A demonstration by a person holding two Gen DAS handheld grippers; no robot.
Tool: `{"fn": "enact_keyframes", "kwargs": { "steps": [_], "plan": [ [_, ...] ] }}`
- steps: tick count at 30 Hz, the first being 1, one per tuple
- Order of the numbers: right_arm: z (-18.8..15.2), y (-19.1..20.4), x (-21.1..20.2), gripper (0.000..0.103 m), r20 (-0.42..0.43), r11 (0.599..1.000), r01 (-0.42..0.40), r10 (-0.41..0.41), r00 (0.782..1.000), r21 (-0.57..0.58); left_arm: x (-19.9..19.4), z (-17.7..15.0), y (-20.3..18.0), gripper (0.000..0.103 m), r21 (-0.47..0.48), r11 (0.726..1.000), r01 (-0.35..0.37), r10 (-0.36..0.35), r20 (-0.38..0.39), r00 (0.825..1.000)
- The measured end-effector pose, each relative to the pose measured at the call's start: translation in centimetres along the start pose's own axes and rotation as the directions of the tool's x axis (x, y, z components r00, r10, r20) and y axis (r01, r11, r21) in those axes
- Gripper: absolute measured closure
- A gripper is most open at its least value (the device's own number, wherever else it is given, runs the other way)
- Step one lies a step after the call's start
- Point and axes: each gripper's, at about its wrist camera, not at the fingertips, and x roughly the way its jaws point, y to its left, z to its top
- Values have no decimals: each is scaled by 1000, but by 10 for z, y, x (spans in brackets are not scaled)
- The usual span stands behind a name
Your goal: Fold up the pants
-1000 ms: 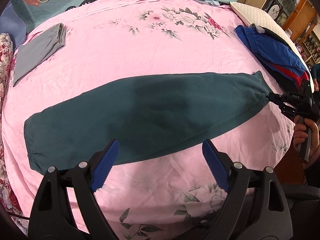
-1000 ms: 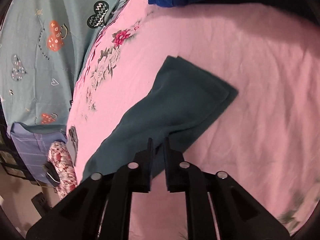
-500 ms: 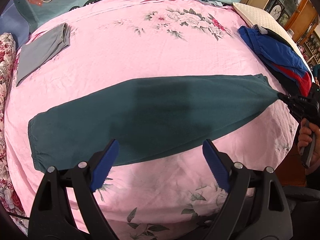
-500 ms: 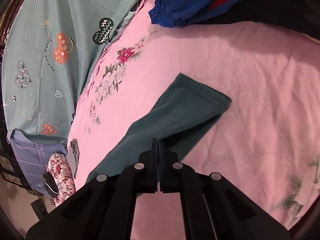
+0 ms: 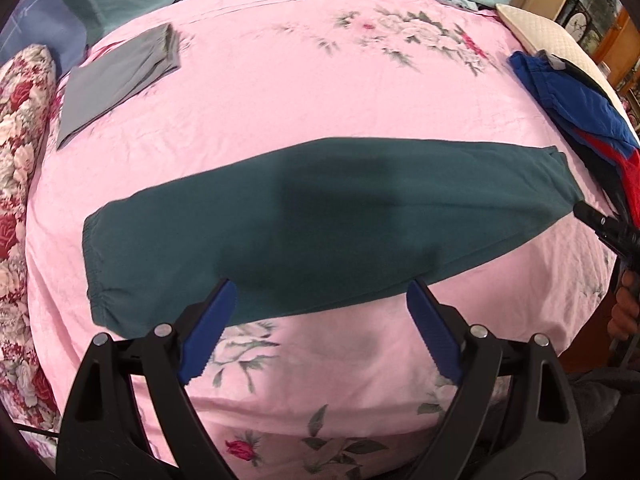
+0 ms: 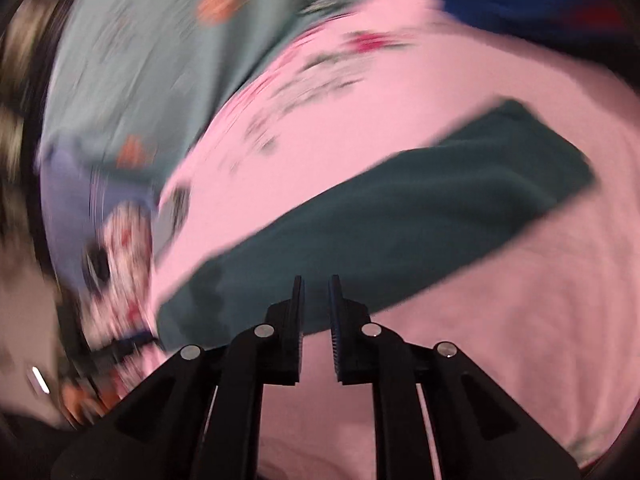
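Since a second ago my right claw (image 6: 316, 304) has let go of the end of the dark green pants (image 5: 320, 224) it was pinching and pulled off. Its view is smeared with motion. The jaws are opening now, a narrow gap between them and no cloth in it. In the left wrist view that claw (image 5: 588, 216) shows only as a black tip at the right edge of the frame, just beside the pants' right end. I read that as the straightening pull being over: the pants now lie flat as one long band, legs already doubled onto each other, so what's left is folding them across their length.

The pants stretch across the middle of the pink floral bed (image 5: 320, 92) in the left view, the gathered end at the lower left of the frame, the other end at the right. My left claw (image 5: 320, 320) hangs released and wide, pointing steeply down; the pants' near edge runs right at its blue fingertips (image 5: 212, 316), with nothing gripped. It has drifted a little, so the pants sit further right in its frame than before.

In the right view the pants run from lower left to upper right, crossing just behind the claw tips.
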Motion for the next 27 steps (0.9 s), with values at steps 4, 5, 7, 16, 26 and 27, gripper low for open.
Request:
{"fn": "enact_keyframes", "kwargs": {
  "steps": [4,5,7,16,26,27],
  "plan": [
    [-13,72,48,90,-91,911,9,-51,995,-413,-2,-7,19,14,-29,1000,-12,12,-1,1000],
    [-17,80,58,90,-107,881,16,-75,991,-473,-3,-8,24,14,-37,999,-15,15,0,1000],
    [-22,90,73,90,-131,824,25,-120,984,-567,-5,-12,34,14,-54,998,-16,16,2,1000],
    [-27,89,98,89,-158,714,58,-232,960,-698,-7,-36,71,14,-152,988,-23,22,-8,1000],
    [-23,89,77,103,-170,747,30,-191,967,-664,-6,-43,82,14,-193,981,-14,14,-4,1000],
    [-25,90,79,99,-168,736,32,-196,966,-676,-4,-43,82,14,-192,981,-11,10,-8,1000]
  ]
}}
